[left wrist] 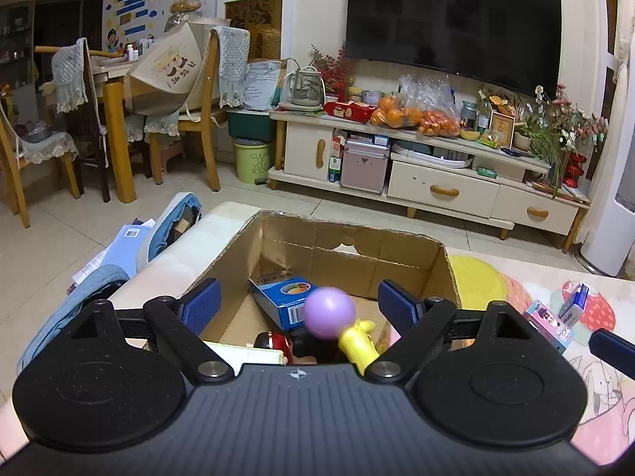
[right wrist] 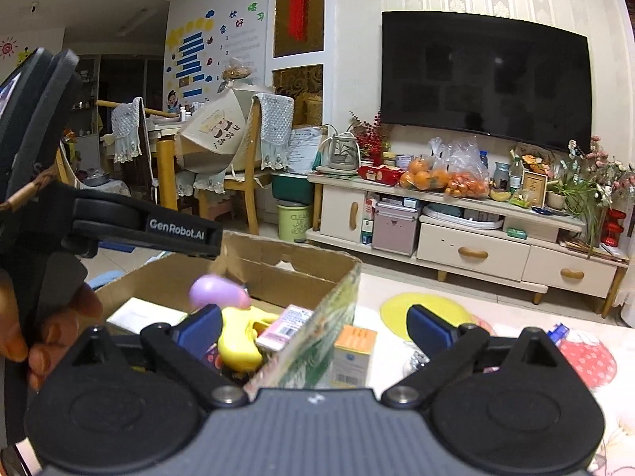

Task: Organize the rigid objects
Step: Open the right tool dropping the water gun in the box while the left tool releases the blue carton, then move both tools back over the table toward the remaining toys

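A lived-in home living room: a wall-mounted television (left wrist: pixel 452 20) at upper right, a cluttered cream TV cabinet (left wrist: pixel 428 166) below it, dining chairs (left wrist: pixel 198 119) at left, children's wall decorations (left wrist: pixel 135 4) upper left.

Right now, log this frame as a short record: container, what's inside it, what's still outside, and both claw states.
container: cardboard box, open top
inside: blue box, yellow toy with purple ball, pink box
outside: orange box beside the box wall
left claw: open, above the box, holding nothing
right claw: open, straddling the box wall, holding nothing
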`<state>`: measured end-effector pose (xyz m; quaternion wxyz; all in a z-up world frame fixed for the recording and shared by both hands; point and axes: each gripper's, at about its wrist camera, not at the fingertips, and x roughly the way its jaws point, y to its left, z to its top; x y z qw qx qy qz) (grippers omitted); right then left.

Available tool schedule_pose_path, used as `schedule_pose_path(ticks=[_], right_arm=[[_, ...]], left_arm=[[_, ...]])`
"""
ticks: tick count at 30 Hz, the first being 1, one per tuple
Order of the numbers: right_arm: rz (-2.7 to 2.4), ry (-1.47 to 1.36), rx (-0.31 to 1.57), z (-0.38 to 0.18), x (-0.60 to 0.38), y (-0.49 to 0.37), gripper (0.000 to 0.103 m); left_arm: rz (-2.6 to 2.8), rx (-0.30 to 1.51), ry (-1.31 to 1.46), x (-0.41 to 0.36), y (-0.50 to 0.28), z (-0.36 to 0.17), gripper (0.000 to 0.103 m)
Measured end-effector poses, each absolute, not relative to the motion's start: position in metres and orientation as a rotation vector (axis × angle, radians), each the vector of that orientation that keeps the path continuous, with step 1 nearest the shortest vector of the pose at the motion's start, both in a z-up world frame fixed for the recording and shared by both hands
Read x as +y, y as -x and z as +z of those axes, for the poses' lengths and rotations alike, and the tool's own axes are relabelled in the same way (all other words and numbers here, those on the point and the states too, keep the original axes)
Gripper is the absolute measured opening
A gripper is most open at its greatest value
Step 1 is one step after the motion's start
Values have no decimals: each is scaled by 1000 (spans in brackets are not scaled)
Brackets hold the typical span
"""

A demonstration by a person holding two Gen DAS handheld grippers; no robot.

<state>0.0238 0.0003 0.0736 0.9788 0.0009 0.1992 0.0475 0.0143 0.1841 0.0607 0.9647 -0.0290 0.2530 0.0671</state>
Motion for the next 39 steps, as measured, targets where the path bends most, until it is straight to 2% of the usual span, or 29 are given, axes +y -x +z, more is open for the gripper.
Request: schedule_pose_path(ticks=[39], right_arm=[[-20, -48, 380, 42, -69, 18, 99]], left_arm=[[-17, 518, -128, 183, -18, 46, 103]])
